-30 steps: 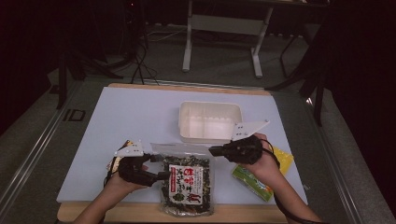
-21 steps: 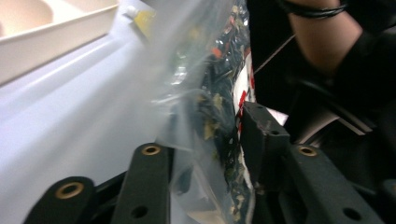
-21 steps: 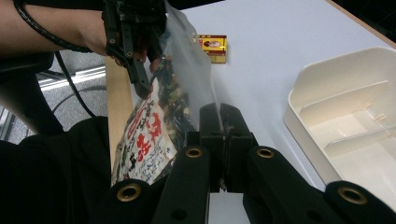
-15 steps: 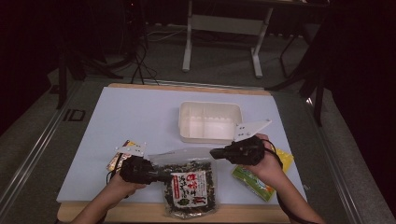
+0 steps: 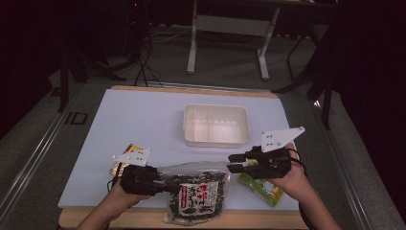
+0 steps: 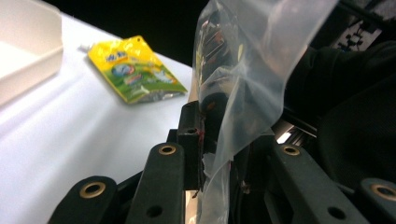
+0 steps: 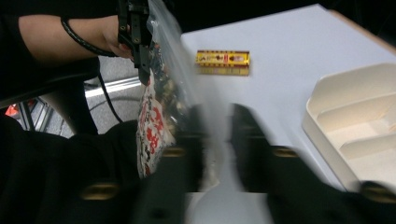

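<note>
Two grippers share one seaweed snack bag [image 5: 194, 194]: the left gripper [image 5: 165, 181] clamps its clear top strip, whose long axis runs toward 3 o'clock. There the right gripper [image 5: 233, 163] stands with jaws parted, just opening, the strip's end loose between them.

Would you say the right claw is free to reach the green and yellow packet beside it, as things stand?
Probably yes: the right claw has just been opening off the snack bag, and the green and yellow packet lies uncovered just under that hand.

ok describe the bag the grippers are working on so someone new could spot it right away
Start at the white divided tray in the middle of the pale table and come toward the near edge. The seaweed bag lies there, its clear top pinched in the left gripper. It alone shows dark contents and a red-and-white label, unlike the yellow-green packet to its right.
</note>
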Demonstrator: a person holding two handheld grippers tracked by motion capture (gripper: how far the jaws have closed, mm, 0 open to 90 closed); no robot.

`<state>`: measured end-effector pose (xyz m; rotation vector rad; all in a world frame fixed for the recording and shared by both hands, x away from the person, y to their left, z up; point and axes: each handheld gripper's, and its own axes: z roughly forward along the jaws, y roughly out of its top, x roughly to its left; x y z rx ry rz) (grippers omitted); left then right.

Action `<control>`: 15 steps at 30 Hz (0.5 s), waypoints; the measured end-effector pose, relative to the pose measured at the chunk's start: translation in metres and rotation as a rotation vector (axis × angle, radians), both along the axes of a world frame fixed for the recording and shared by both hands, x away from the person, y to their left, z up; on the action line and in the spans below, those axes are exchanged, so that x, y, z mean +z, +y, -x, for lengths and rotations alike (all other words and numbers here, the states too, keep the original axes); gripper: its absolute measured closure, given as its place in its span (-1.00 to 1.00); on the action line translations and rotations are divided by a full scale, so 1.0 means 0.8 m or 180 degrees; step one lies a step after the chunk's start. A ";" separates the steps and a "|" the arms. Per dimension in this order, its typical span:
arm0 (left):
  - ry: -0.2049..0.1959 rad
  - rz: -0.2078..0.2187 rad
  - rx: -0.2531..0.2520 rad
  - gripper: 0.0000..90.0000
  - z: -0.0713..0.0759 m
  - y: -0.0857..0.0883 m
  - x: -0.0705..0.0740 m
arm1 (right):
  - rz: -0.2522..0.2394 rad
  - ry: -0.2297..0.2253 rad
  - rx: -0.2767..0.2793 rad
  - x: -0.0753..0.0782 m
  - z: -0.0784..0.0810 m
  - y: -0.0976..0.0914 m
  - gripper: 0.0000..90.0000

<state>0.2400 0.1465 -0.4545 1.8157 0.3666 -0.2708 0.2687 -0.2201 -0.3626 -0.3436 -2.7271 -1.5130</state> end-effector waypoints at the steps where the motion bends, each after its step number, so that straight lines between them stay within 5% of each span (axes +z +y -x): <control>1: -0.0051 0.0005 0.0004 0.65 0.001 0.000 0.004 | -0.0003 -0.0022 -0.0004 0.000 0.002 -0.001 0.35; 8: -0.0361 0.0290 0.0149 0.65 -0.001 0.011 0.041 | -0.0083 -0.0047 0.0052 -0.018 0.008 0.000 0.09; 15: -0.0557 0.0340 0.0159 0.65 -0.011 0.004 0.054 | -0.0204 -0.0030 0.0148 -0.027 0.003 0.010 0.11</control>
